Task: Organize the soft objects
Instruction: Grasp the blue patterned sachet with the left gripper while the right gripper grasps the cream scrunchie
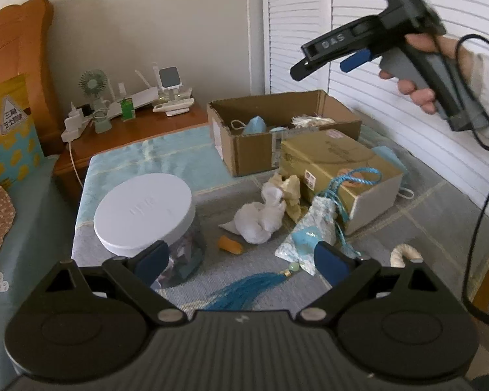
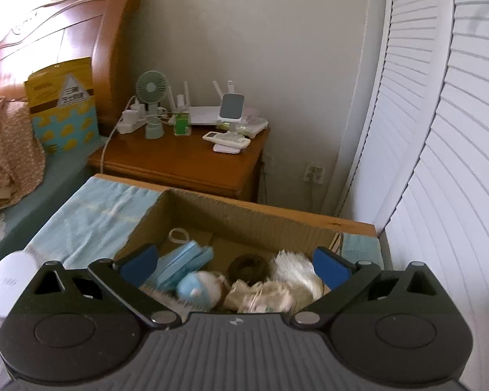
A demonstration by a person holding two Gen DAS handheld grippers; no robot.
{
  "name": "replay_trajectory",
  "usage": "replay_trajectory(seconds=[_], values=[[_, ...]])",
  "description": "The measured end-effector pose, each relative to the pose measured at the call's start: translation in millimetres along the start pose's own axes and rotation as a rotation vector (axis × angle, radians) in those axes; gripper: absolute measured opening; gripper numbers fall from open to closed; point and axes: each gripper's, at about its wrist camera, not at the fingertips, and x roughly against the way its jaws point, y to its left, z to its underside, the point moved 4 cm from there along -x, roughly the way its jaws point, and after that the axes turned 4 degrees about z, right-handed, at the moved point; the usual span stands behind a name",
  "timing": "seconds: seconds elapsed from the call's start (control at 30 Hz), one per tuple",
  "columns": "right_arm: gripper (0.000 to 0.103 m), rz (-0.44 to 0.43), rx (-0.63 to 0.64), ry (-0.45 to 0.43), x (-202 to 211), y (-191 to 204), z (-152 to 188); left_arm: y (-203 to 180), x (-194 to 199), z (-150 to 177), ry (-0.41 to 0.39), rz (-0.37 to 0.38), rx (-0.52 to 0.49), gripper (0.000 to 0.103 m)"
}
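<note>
Here, item by item, what lies before me.

1. My right hand-held gripper: held above the box, jaws spread wide, nothing between the pads. The left view shows it in the air with my hand on its grip.
2. Box: open cardboard, at the far end of the table, under a blue cloth. Inside: blue masks, a blue-and-white plush, a dark ring, a white feathery tuft, a pale crumpled piece.
3. My left hand-held gripper: low over the table, jaws apart, empty.
4. Soft things still loose on the table: a white toy, a cream wad touching it, a patterned pouch with blue cord, a blue tassel nearest me, an orange bit, a cream curl at the right.
5. Gold carton: just in front of the box.
6. Jar with white lid: left of the toy.
7. Nightstand: beyond the table, bearing a fan and small devices.
</note>
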Motion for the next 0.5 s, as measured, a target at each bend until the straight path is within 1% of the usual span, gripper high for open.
replay_trajectory(seconds=[0.13, 0.2, 0.27, 0.5], values=[[0.103, -0.003, 0.001, -0.017, 24, 6, 13, -2, 1, 5, 0.011, 0.024, -0.020, 0.095], [0.103, -0.023, -0.006, -0.022, 36, 10, 21, -3, 1, 7, 0.017, 0.038, -0.040, 0.095], [0.103, -0.025, -0.009, -0.025, 46, 14, 30, -5, 0, 8, 0.022, 0.047, -0.060, 0.095], [0.103, -0.020, -0.015, -0.024, 75, 29, 72, -10, -2, 12, 0.022, 0.075, -0.097, 0.095]])
